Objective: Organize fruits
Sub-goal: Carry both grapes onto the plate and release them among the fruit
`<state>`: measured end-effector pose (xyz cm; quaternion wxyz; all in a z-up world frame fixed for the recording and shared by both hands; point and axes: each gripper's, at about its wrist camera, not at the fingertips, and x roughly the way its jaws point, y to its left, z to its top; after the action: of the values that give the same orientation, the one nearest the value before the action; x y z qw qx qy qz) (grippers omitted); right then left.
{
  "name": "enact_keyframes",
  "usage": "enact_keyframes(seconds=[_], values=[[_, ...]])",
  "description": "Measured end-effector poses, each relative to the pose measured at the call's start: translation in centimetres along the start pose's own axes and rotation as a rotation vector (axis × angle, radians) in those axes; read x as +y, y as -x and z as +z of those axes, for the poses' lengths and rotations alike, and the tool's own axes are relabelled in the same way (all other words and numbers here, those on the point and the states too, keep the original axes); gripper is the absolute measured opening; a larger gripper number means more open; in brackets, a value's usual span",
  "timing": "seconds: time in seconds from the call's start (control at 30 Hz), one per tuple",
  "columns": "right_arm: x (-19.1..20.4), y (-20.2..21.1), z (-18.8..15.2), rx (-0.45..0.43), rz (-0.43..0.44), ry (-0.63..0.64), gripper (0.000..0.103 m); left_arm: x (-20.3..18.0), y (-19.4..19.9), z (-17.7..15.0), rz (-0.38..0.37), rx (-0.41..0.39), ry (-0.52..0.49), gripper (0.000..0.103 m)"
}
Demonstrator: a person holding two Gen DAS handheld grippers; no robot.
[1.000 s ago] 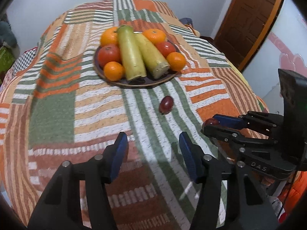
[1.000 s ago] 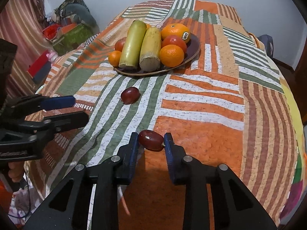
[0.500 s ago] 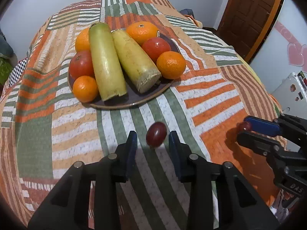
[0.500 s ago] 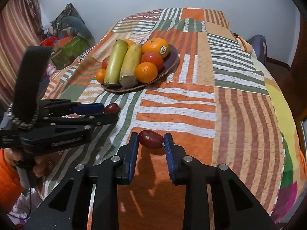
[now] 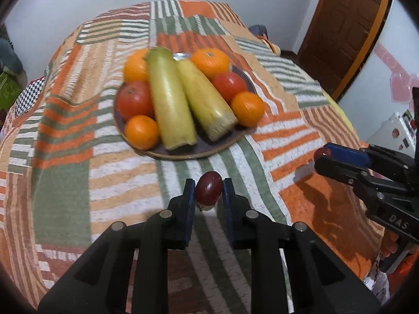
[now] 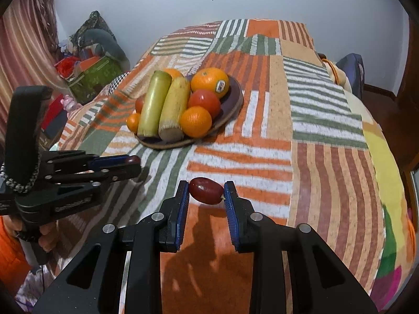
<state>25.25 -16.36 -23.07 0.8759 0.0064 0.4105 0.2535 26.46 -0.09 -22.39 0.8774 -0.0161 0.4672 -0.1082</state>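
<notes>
since both grippers already carry fruit, the step in hand reads as bringing the two small fruits to the plate, and the lines below run from the largest thing to the smallest.

bed: a bed under a patchwork cover (image 6: 327,162) of orange, green and white stripes fills both views; the cover is soft and rumpled, so a round fruit set on it could roll.

plate: a dark round plate (image 6: 234,96) sits near the middle of the bed, beyond both grippers. it is crowded, with little bare rim showing except on the near side and the right side.

long fruits: two long yellow-green fruits (image 5: 172,96) lie side by side across the plate's middle, cut ends toward the cameras.

round fruits: oranges (image 6: 209,82) and red tomato-like fruits (image 6: 204,102) flank them on both sides, touching one another.

left gripper: the left gripper (image 5: 208,192) is clenched on a dark red oval fruit (image 5: 208,189), held by its sides just above the cover, near the plate's front edge.

right gripper: the right gripper (image 6: 206,191) is grasping a second dark red fruit (image 6: 206,190), held end to end, clear of the cover and farther from the plate.

doing it well: probably best to bring one gripper in at a time so they do not collide, lower each fruit into a gap by the rim, and release only once it rests against a neighbour.

risk: a squeeze this firm could bruise soft skin; a drop from height could knock an orange off.
</notes>
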Motion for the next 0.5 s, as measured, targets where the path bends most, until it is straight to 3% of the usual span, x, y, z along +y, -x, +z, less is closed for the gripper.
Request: enact_keyframes(seconds=[0.5], values=[[1.9,-1.4,6.2,-0.088,0.022,0.063,0.025,4.5,2.0,4.9,0.055,-0.109,0.053,0.020]])
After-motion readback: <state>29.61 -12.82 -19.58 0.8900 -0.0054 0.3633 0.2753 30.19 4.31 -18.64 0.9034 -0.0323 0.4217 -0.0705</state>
